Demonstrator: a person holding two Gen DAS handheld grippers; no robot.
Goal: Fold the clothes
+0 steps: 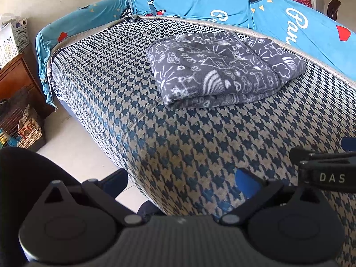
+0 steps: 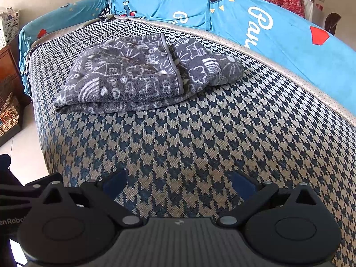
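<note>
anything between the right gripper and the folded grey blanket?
Nothing. In the right wrist view, only bare houndstooth mattress lies between the open right gripper and the folded grey blanket. The left wrist view shows the same bare stretch.

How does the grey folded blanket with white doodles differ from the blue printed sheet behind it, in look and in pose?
The grey folded blanket with white doodles lies in a flat stack on the houndstooth mattress; the blue printed sheet stands draped along the far edge. The blanket looks fleecy with line drawings; the sheet looks smooth, with white lettering and red shapes. Both are patterned fabric.
</note>
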